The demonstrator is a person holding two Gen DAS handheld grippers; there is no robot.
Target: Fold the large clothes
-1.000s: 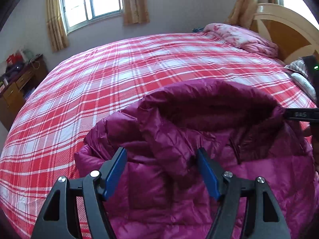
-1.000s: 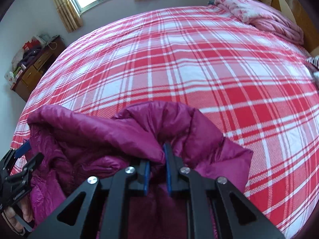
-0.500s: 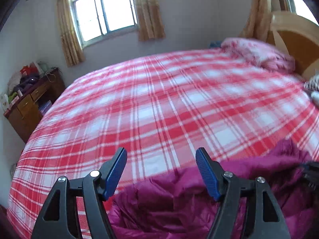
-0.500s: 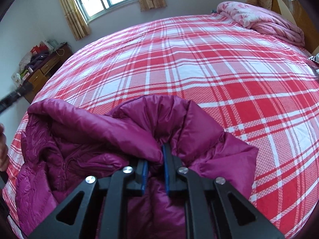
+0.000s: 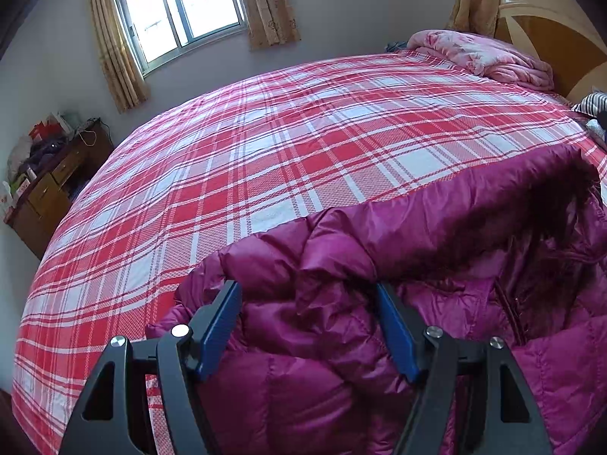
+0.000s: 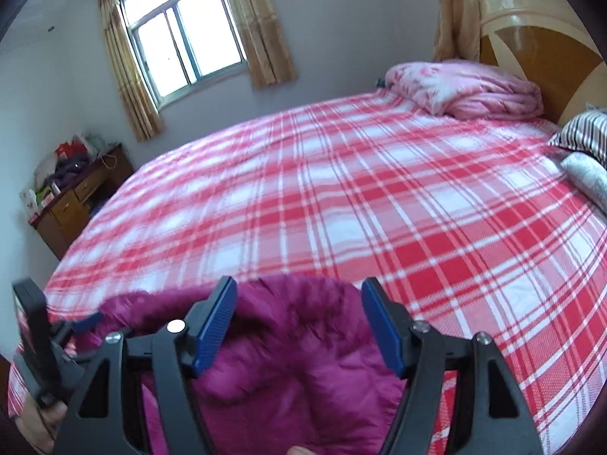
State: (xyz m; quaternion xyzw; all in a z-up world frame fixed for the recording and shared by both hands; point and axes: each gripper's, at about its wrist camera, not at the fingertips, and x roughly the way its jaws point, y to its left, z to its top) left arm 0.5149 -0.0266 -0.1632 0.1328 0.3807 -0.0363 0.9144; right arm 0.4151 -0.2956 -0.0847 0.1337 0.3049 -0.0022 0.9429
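Note:
A magenta down jacket [image 5: 436, 235] with a dark fur-trimmed hood lies bunched at the near edge of the red plaid bed [image 5: 265, 151]. My left gripper [image 5: 309, 303] hovers just over its left part. Its blue pads stand wide apart and puffy fabric shows between them, without being pinched. In the right wrist view the jacket [image 6: 303, 379] sits below my right gripper [image 6: 299, 303]. That gripper's jaws are opening and its pads are off the cloth. The left gripper [image 6: 81, 324] and the hand holding it show at the left edge.
A folded pink quilt [image 5: 481, 53] lies by the wooden headboard [image 5: 550, 38]. Striped pillows [image 6: 584, 132] rest at the right edge of the bed [image 6: 379, 189]. A cluttered wooden dresser [image 5: 49, 189] stands against the left wall, below a curtained window.
The right gripper has let go of the jacket fold it pinched, opened wide and lifted. The left gripper swung up off the jacket, then came back down over it, still open.

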